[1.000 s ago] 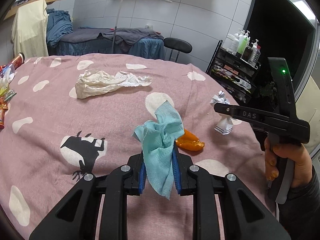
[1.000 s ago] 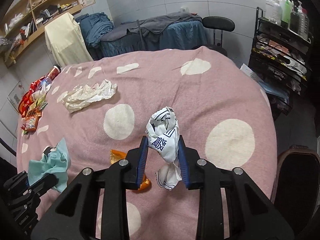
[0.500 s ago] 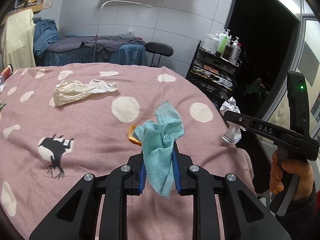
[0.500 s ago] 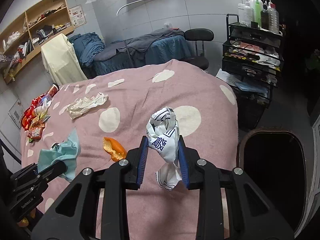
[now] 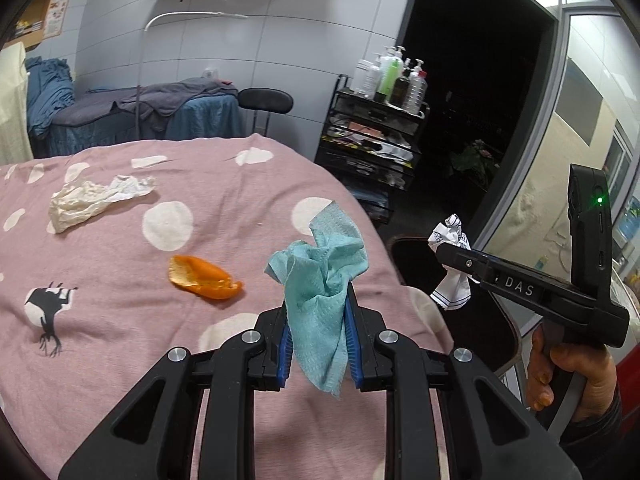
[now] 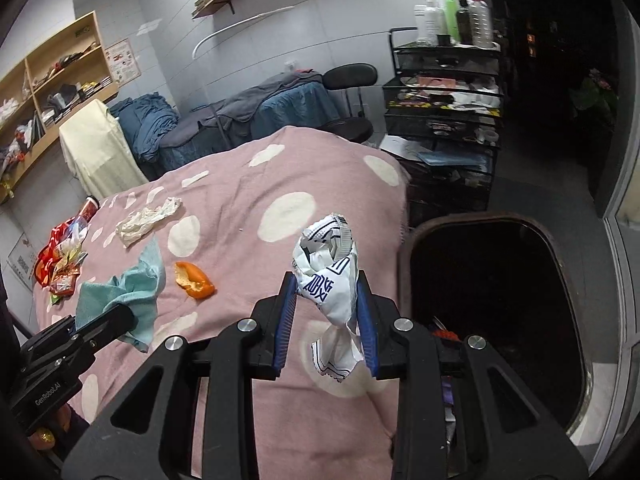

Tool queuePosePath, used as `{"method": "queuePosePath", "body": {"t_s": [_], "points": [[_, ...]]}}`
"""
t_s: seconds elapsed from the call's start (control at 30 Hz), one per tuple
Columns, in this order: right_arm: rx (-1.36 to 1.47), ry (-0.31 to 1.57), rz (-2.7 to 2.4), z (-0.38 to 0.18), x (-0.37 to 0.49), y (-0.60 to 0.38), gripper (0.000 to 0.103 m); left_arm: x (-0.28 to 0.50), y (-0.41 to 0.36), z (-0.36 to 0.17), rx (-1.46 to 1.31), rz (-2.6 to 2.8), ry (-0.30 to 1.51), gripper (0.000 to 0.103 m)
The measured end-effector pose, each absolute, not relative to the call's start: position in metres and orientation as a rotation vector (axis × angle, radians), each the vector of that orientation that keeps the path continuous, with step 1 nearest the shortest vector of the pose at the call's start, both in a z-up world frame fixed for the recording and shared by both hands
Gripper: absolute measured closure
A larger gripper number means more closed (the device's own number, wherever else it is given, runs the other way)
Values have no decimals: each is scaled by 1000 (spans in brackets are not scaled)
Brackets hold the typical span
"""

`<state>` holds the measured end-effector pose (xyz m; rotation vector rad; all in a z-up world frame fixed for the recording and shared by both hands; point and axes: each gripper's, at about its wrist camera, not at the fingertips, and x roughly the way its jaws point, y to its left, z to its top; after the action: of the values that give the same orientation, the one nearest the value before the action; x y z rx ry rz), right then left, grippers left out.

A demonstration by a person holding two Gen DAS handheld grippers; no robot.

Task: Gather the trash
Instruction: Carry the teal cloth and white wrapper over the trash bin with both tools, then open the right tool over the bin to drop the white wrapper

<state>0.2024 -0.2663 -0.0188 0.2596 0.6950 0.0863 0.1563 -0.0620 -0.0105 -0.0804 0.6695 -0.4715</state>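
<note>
**Both tongs loaded at the edge of the bed**

Your left gripper (image 5: 318, 340) is clamped on a teal cloth (image 5: 322, 284), the blue pads pressed tight against its crumpled folds, with a corner of the cloth hanging below the jaws. Your right gripper (image 6: 326, 316) is closed on a white wrapper (image 6: 330, 276) with dark blue print, its twisted tail drooping between the fingers. Both pieces are off the pink spotted blanket (image 5: 120, 264); in the left view the cloth hangs over the blanket's near right part, and the wrapper sits beyond the blanket's edge, in front of the dark bin (image 6: 492, 292).

In the right view the bin stands just beside the blanket's right edge, its brown rim framing a black opening, with some scraps visible low inside. The wrapper hangs over the blanket's edge, close to the bin's left rim.

Trash on the blanket: an orange peel (image 5: 202, 278) near the middle, curled side up, and a crumpled cream paper (image 5: 90, 202) farther back, well apart from the peel. A pile of red snack packets (image 6: 60, 260) lies at the blanket's far left in the right view.

Your hand (image 5: 572, 376) shows in the left view gripping the right tool's handle, a green light lit on the tool's upright part. A black trolley (image 6: 444, 116) with bottles stands behind the bin.
</note>
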Motion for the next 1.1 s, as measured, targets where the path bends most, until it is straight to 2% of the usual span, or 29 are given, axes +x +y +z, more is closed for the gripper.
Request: {"method": "queuePosePath", "body": {"t_s": [0.47,0.97,1.07,1.1], "points": [[330,701,-100,-39,165,-342,73,146,-115,-13,-19,-576,674,81],[403,799,-222,-93,177,-386,72,145,-145,-23,19,-626,702,81],[416,821,-227,-104,180,-388,63,146,-145,-26,20,-626,710,81],[421,824,-225,-107,180,-388,58,146,-145,-26,21,-625,711,81]]}}
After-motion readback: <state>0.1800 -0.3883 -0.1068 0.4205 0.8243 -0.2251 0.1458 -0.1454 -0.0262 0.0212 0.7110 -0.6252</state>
